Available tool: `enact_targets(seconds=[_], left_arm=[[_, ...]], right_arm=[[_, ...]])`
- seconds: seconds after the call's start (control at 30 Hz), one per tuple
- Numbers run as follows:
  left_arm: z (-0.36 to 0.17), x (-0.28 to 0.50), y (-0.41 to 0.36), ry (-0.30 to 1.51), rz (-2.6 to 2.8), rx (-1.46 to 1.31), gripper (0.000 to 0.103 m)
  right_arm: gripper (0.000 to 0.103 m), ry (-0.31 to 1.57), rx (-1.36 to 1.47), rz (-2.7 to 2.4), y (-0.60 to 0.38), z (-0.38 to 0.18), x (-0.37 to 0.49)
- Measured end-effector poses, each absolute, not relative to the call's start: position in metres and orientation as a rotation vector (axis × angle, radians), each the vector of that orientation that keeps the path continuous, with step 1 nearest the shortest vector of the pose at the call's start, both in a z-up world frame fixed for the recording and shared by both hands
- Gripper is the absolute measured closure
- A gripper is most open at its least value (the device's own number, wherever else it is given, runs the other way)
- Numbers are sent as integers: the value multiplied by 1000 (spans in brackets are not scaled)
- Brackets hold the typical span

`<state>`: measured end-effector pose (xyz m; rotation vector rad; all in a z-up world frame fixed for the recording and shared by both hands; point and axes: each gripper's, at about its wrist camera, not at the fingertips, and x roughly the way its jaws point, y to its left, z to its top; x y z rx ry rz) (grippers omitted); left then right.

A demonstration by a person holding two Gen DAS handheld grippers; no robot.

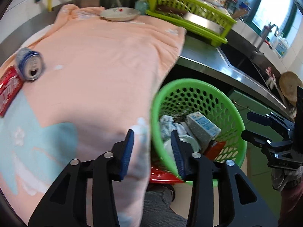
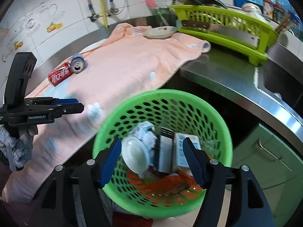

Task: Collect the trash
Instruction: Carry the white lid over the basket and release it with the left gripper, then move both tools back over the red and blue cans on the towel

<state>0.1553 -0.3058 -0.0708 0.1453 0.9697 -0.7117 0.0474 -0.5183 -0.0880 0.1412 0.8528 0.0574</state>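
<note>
Jaws apart, green perforated basket (image 2: 217,117) holding cartons, wrappers

Peach towel (image 2: 132,60), plate (image 2: 160,32), lime dish rack (image 2: 227,28), steel counter (image 2: 223,70)

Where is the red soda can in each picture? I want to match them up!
Left wrist view: the red can lies at the far left edge on the pink towel, just below the blue can.
Right wrist view: the red can lies upper left, left of the blue can.
Shared landmark: the green basket.
</note>
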Motion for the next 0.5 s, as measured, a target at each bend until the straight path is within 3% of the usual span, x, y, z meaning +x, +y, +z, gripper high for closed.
enact_targets(seconds=[0.23, 0.5], left_arm=[[-55, 163, -247, 926, -609, 121, 54], [-42, 184, -176, 890, -483, 87, 47]], right_arm=[[30, 846, 98, 127, -482, -76, 77], [28, 861, 61, 218, -435, -64, 127]])
